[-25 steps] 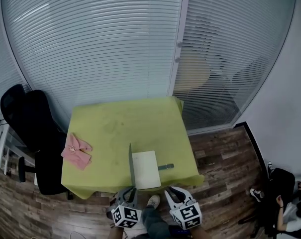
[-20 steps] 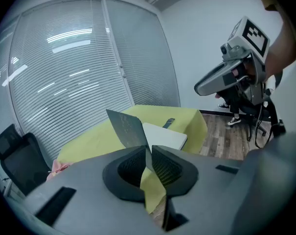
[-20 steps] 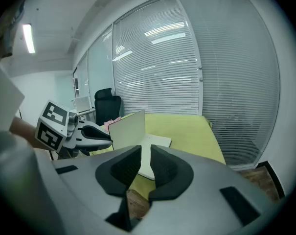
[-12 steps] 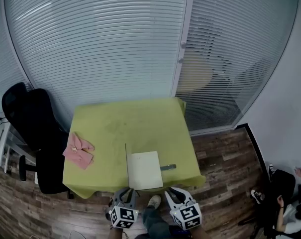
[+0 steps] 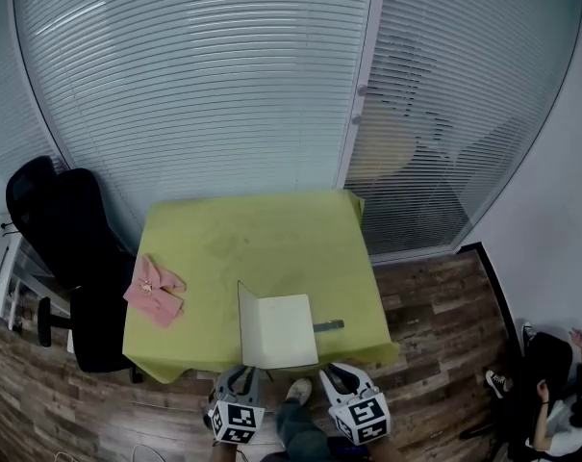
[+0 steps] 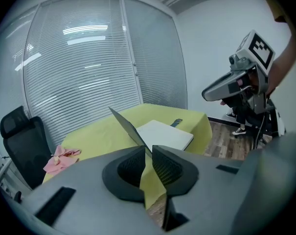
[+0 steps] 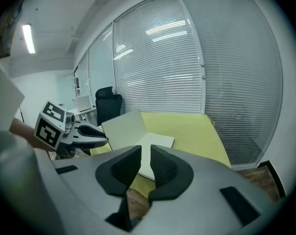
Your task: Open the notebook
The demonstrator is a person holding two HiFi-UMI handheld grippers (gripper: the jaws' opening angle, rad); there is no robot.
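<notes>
Cover (image 5: 246, 323) swung wider (fingers (image 6: 132, 166) pinching).

Left tool (image 5: 242, 373): hand-held unit with a pale grey moulded plastic shell, rounded shoulders and rectangular recessed slots on the upper face. It has two black wedge-shaped pads (image 6: 130, 168) with fine mesh-textured gripping faces. A white cube with black square markers (image 5: 238, 422) is fixed at the rear, one marker per visible face. Right tool (image 5: 337, 370): matching unit with the same grey shell and slots, the same black mesh-faced pads (image 7: 163, 168), and a matching marker cube (image 5: 365, 419) at the rear. Wearer: blue-grey trouser leg (image 5: 298, 436) and light-coloured shoe (image 5: 297, 387).
</notes>
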